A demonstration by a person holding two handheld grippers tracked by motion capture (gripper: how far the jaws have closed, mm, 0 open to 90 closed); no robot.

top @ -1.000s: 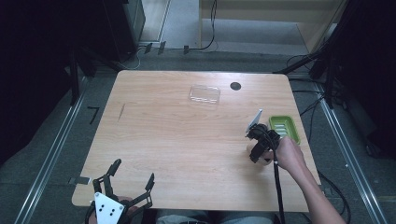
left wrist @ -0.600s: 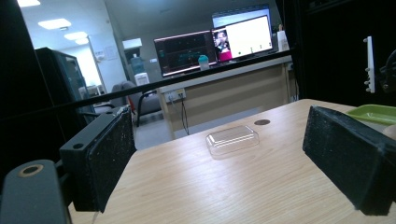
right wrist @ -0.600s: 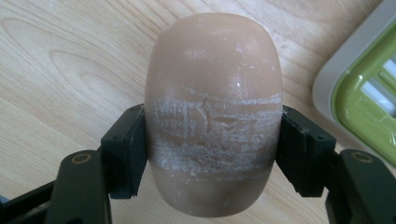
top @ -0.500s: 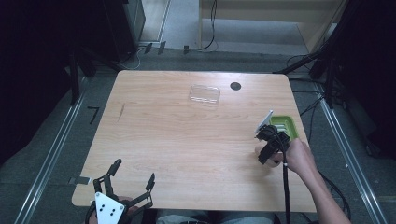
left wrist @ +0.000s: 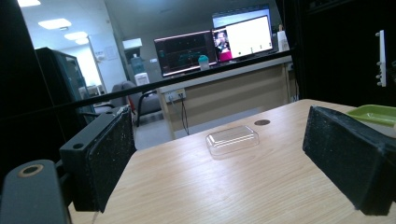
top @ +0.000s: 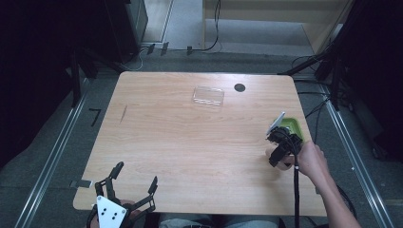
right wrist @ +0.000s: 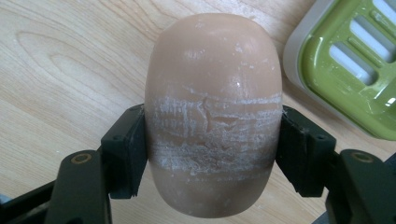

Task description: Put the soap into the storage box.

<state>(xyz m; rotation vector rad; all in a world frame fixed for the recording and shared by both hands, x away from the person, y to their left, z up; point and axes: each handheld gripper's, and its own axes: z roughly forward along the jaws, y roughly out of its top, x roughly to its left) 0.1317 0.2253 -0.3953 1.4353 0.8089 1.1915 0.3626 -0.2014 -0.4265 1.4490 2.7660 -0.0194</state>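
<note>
My right gripper (right wrist: 212,135) pinches a tan soap bar (right wrist: 214,112) between its jaws, just beside the green soap dish (right wrist: 355,65). My left gripper (top: 124,192) rests spread wide at the table's (top: 190,142) near edge.

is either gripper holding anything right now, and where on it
The right gripper clamps a rounded tan soap bar across its middle, one jaw on each side. The left gripper is open and holds nothing.

1. Legible text, labels, brands, numbers, signs: none.
2. Monitors (left wrist: 215,44) beyond the table (left wrist: 196,186): lit, screen content too small to read.
</note>
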